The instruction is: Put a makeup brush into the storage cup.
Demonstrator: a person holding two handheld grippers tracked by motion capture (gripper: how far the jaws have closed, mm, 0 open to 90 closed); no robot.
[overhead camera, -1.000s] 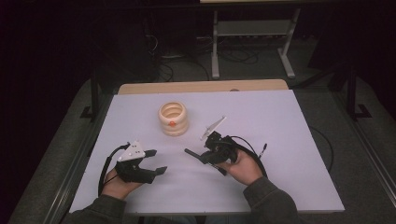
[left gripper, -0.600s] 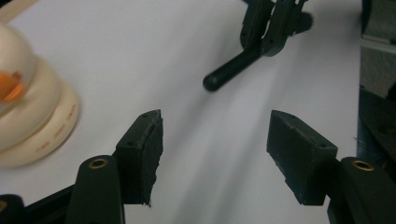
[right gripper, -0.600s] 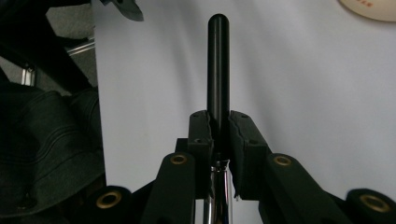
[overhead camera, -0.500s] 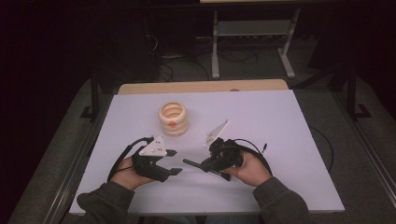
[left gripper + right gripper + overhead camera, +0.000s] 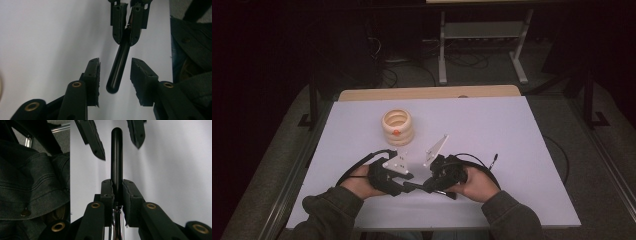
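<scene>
A black rod (image 5: 116, 152) with a rounded tip and a silvery rear part is clamped in my right gripper (image 5: 117, 187), which is shut on it near the front of the white table (image 5: 492, 130). It points left toward my left gripper (image 5: 408, 186). In the left gripper view the rod's tip (image 5: 120, 67) lies between the left gripper's (image 5: 115, 75) jaws. Those jaws have just been closing, with a gap still on each side of the rod. The right gripper (image 5: 127, 27) faces it from the top of that view.
A stack of pale wooden rings (image 5: 397, 127) with an orange spot stands behind the left hand. A wooden strip (image 5: 427, 93) runs along the table's far edge. Cables trail from both grippers. Dark floor and a metal stand (image 5: 482, 45) lie beyond.
The left hand has moved right and slightly up to meet the right gripper. Its jaws have narrowed around the rod's tip. The right hand has stayed put.
</scene>
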